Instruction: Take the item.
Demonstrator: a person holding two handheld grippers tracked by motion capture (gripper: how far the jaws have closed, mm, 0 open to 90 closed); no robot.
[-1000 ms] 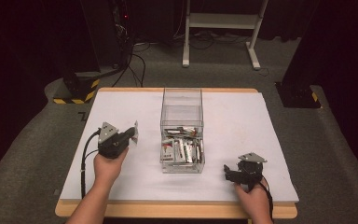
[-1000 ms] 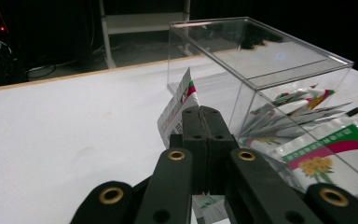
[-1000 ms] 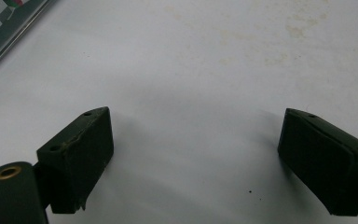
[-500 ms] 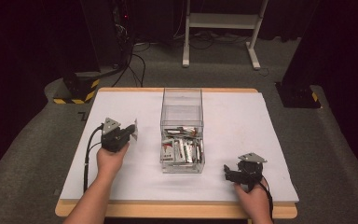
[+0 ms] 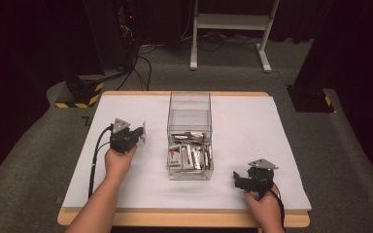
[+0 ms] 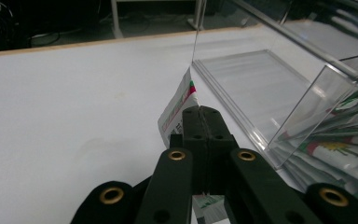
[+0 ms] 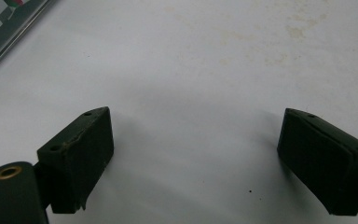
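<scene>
The surface (image 5: pixel 252 141) is covered by a white sheet with a bare wooden edge showing at the near and far sides, and it stands on a grey carpeted floor (image 5: pixel 349 160) with a white metal stand (image 5: pixel 230 29) and dark cables (image 5: pixel 136 63) beyond it. In the middle of the surface stands a clear plastic box (image 5: pixel 190 109), open at the top and divided by a clear wall: its far compartment looks bare, while the near compartment holds a loose pile of small packets (image 5: pixel 189 154) printed in white, red and green. To the left of the box, apart from it, the person's left hand (image 5: pixel 117 162) holds the left hand-held gripper (image 5: pixel 140 132) above the sheet, a black cable (image 5: pixel 96 158) trailing back along the forearm. In the left gripper view its jaws are pressed together on a single packet (image 6: pixel 181 105), white with red and green print, which sticks up past the jaw tips, with the clear wall of the box just beyond it to the right. Near the front right corner of the surface the right hand (image 5: pixel 264 208) holds the right hand-held gripper (image 5: pixel 235 178), low over the sheet and pointing left toward the box. In the right gripper view its jaws are spread wide with only white sheet between them, and the edge of the box shows at the top left corner.
</scene>
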